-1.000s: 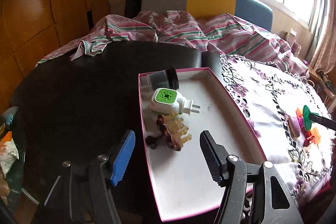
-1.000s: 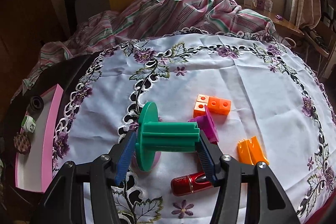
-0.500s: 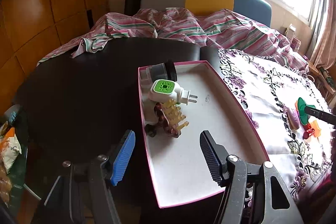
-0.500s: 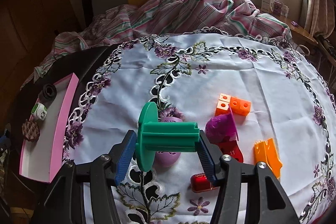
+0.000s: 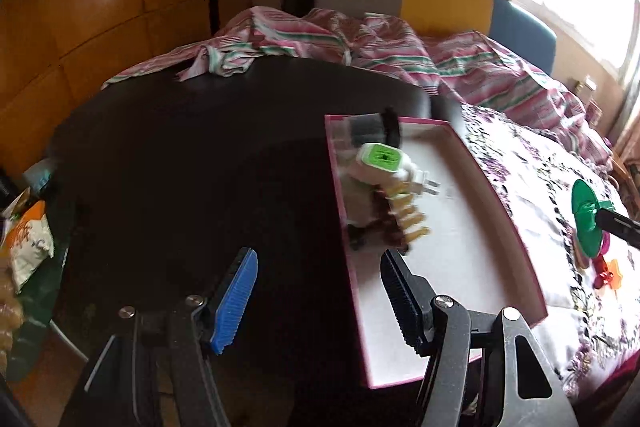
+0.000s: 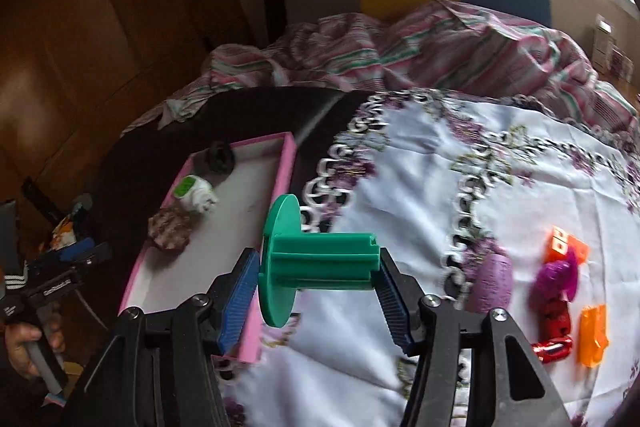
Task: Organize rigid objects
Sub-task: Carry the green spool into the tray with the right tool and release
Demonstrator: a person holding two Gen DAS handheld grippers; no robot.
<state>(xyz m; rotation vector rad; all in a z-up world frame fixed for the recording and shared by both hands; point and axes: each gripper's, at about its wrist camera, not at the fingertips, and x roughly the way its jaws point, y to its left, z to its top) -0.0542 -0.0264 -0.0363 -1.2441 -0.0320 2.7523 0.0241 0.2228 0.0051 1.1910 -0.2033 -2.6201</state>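
The shallow pink-rimmed rectangular tray [image 6: 286,187] lies ahead-left of the right gripper [image 6: 318,269], which tilts downward, clamped on a green plastic flanged spool [image 6: 316,261] held crosswise; the left gripper [image 5: 316,291] angles down, jaws apart and empty, straddling the tray's near rim

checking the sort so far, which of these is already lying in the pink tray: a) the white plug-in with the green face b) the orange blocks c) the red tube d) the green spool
a: the white plug-in with the green face lies in the pink tray; the green spool is clamped in the right claw, and the orange blocks and red tube lie on the tablecloth.
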